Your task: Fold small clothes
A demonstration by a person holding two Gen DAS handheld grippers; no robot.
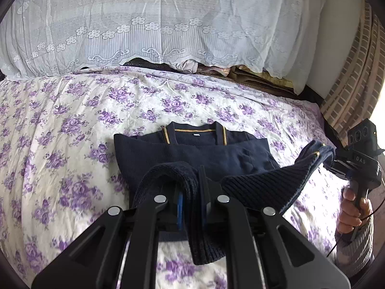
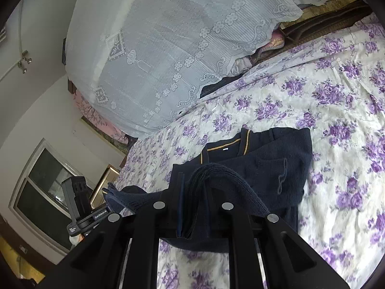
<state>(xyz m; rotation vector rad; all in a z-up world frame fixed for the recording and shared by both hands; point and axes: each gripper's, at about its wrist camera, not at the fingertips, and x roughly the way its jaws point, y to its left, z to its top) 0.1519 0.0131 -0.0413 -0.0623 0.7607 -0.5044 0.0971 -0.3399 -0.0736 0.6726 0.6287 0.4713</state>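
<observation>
Hem [image 1: 264,187] lifted, pinched | left claw [image 1: 192,207] | right claw [image 2: 193,207] | bedspread [image 1: 72,125] around

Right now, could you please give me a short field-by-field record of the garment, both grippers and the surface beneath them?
garment: navy knitted sweater with mustard-trimmed collar, partly folded, collar at the far end
left gripper: shut on the sweater's ribbed hem
right gripper: shut on another bunch of the ribbed hem
hem state: near edge lifted off the bed between the two grippers
surface: white bedsheet with purple flowers
background: white lace cover over a pile behind the bed
</observation>
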